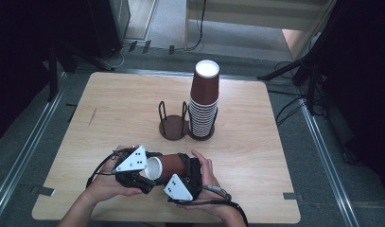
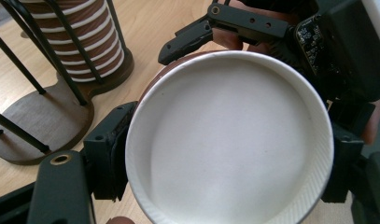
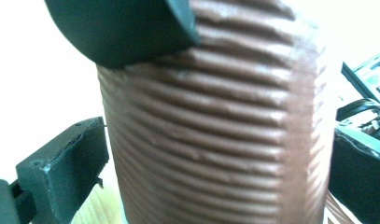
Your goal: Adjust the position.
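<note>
A: One brown ribbed paper cup (image 1: 167, 166) lies on its side between the two grippers, low in the middle of the high view, its white mouth turned toward the frame's left.

B: Who has hold of it?

A: Both, as far as I can judge. In the left gripper view the left gripper (image 2: 225, 154) has its jaws spread to either side of the cup's rim, pads pressing the wall at the left and right edges of the frame. In the right gripper view the right gripper (image 3: 215, 172) has its black jaws flanking the ribbed brown wall, clamped on the body nearer the base.

B: And the rest of the cups?

A: A tall stack of brown ribbed paper cups (image 1: 204, 101) stands upside down in the right ring of the dark wooden two-ring cup holder with black wire posts (image 1: 173, 125), just above the frame's centre on the light wooden table (image 1: 109, 104). The left ring is bare.

B: So how far along?

A: I would say one cup is off the stack and held over the table's near edge, well apart from the holder. What seems left is to free it into one gripper and set it in the bare ring, then repeat for the others. Nearly all of the work remains.
</note>
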### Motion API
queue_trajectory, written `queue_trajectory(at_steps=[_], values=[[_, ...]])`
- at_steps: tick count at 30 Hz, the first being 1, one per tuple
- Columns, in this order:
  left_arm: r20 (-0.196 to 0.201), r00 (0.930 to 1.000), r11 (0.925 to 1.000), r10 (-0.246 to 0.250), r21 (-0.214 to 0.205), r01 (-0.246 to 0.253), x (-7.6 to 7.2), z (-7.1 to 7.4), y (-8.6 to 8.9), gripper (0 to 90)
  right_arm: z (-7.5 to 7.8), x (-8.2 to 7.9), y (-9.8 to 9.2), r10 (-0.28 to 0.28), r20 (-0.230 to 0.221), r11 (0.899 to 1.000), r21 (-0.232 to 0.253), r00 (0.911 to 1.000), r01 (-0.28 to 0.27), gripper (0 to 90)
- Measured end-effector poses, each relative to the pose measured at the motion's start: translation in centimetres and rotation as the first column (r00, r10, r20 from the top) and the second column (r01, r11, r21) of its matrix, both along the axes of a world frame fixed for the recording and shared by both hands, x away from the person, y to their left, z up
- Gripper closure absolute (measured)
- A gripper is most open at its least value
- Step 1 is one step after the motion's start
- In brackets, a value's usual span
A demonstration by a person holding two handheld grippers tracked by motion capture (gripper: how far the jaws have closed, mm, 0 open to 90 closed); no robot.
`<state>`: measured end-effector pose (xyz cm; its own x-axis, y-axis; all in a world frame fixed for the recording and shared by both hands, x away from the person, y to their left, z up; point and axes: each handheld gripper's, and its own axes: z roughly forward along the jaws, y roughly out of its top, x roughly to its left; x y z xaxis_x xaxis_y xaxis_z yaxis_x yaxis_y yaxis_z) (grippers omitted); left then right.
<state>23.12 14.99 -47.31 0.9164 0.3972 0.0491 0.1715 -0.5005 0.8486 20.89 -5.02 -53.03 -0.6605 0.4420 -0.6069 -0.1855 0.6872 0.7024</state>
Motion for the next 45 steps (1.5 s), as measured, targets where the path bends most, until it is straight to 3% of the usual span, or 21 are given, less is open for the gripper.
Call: queue_trajectory(at_steps=[10,21,27,39,45], values=[[0.016,0.9992,0.9991,0.038,-0.021,-0.038,0.2,0.1,0.6,23.0,0.9,-0.2,-0.3,0.024,0.000,0.999,0.029,0.9997,-0.024,0.0],[0.021,0.9973,0.9967,0.071,-0.042,-0.070,0.5,0.2,1.4,23.0,2.3,-0.2,-1.1,0.014,0.008,0.997,0.073,0.9999,-0.014,0.0],[0.032,0.9921,0.9914,0.121,-0.054,-0.119,0.7,0.2,1.9,22.9,3.0,-0.2,-1.7,0.008,0.003,0.993,0.117,1.0000,-0.008,0.0],[0.054,0.9758,0.9714,0.212,-0.122,-0.204,1.0,0.7,2.9,23.0,3.5,0.1,-2.0,-0.014,-0.014,0.986,0.167,0.9998,0.016,0.0],[0.069,0.9601,0.9499,0.271,-0.180,-0.255,0.9,1.1,3.4,23.0,3.6,0.1,-2.1,-0.035,-0.027,0.979,0.199,0.9990,0.039,0.0]])
